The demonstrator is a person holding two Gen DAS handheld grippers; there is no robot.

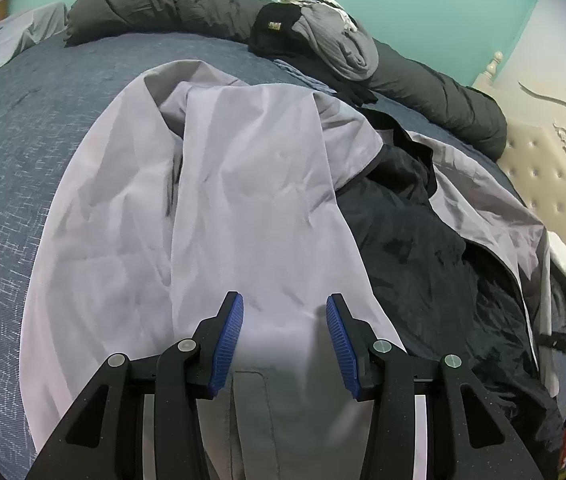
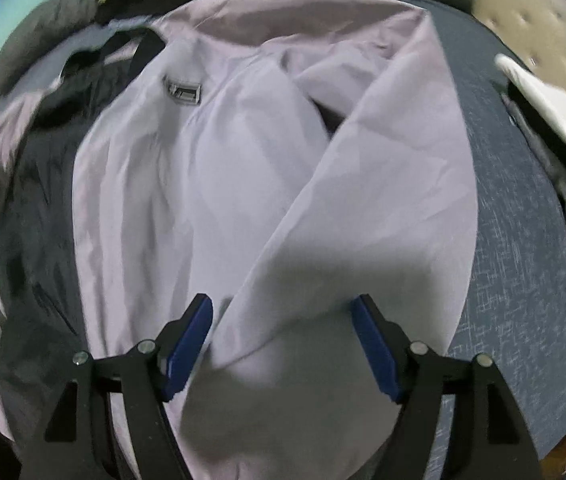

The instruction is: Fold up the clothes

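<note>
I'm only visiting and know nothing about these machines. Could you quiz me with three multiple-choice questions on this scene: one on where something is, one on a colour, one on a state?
1. Where does the jacket lie?
A. on the bed
B. on a chair
C. on the floor

2. What colour are the pads on the jaws?
A. red
B. blue
C. yellow

3. How do the right gripper's jaws stand?
A. clamped on a sock
B. shut tight, empty
C. open over the jacket

Answers:
1. A, the pale lilac cloth is spread on the blue bedcover.
2. B, both views show blue pads.
3. C, a clear gap separates the pads, and fabric lies loose below.
</note>
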